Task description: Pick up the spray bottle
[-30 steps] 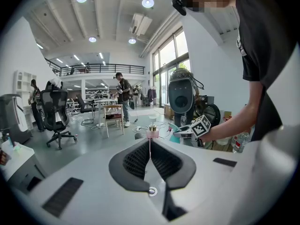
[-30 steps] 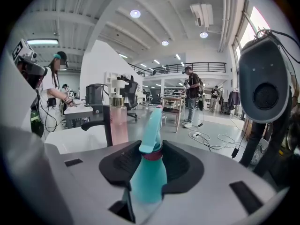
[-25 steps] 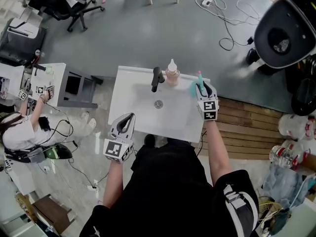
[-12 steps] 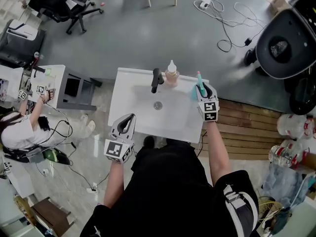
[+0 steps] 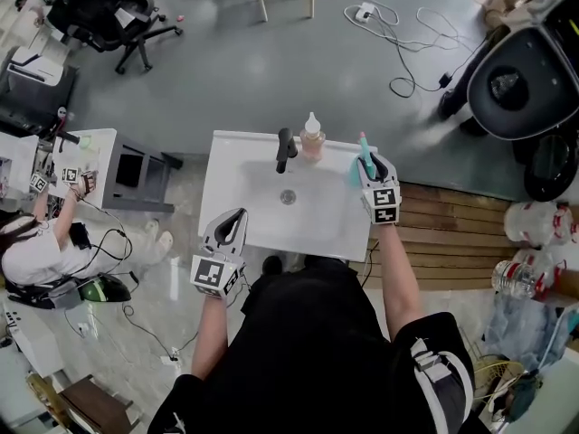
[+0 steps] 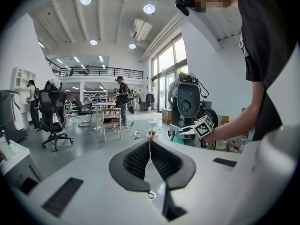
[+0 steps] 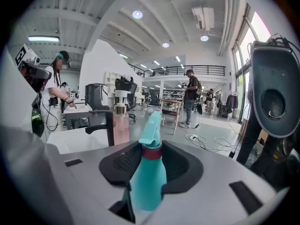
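Observation:
The teal spray bottle [image 5: 361, 156] with a red collar stands upright in my right gripper [image 5: 370, 164], which is shut on its body [image 7: 149, 172] at the right rim of the white sink [image 5: 244, 156]. In the right gripper view the bottle's nozzle rises above the jaws of the right gripper [image 7: 151, 150]. At the sink's near left corner my left gripper [image 5: 236, 218] is shut with nothing in it, its pads meeting in the left gripper view [image 6: 150, 143]. From there the held spray bottle [image 6: 174, 131] shows far off.
A black faucet [image 5: 286, 148] and a pink pump bottle [image 5: 312, 139] stand at the sink's back edge, just left of the spray bottle. A wooden pallet [image 5: 452, 233] lies to the right, a large black machine [image 5: 516, 70] beyond it. Cables [image 5: 407, 34] trail over the grey floor.
My right gripper has lifted the spray bottle slightly off the sink's rim. The left gripper has stayed where it was. The head view has shifted a little.

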The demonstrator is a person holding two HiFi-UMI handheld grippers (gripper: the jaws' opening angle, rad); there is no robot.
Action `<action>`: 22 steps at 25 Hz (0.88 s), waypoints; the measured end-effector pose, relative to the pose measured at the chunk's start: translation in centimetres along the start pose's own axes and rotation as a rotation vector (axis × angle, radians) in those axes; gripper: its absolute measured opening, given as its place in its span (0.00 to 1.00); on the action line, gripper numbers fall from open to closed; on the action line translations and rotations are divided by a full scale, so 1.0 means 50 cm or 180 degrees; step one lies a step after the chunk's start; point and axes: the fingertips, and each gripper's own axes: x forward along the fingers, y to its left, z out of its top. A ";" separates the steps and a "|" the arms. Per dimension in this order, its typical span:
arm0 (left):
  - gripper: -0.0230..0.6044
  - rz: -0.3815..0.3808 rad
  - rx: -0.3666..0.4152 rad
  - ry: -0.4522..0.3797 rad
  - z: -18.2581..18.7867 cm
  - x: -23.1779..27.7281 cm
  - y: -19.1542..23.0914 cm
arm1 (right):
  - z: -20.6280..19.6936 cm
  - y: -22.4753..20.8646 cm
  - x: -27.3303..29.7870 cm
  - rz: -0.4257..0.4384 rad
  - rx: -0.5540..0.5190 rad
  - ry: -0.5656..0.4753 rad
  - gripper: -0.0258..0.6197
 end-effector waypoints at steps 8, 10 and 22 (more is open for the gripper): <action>0.08 -0.0121 -0.0023 -0.0052 0.000 -0.029 0.021 | 0.028 0.034 -0.041 -0.0012 -0.0022 -0.0050 0.27; 0.08 -0.0153 0.0002 -0.0066 0.002 -0.039 0.028 | 0.033 0.045 -0.054 -0.0025 -0.0006 -0.0036 0.27; 0.08 -0.0265 0.0005 -0.0132 -0.009 -0.137 0.100 | 0.070 0.139 -0.136 -0.0264 -0.0001 -0.0065 0.27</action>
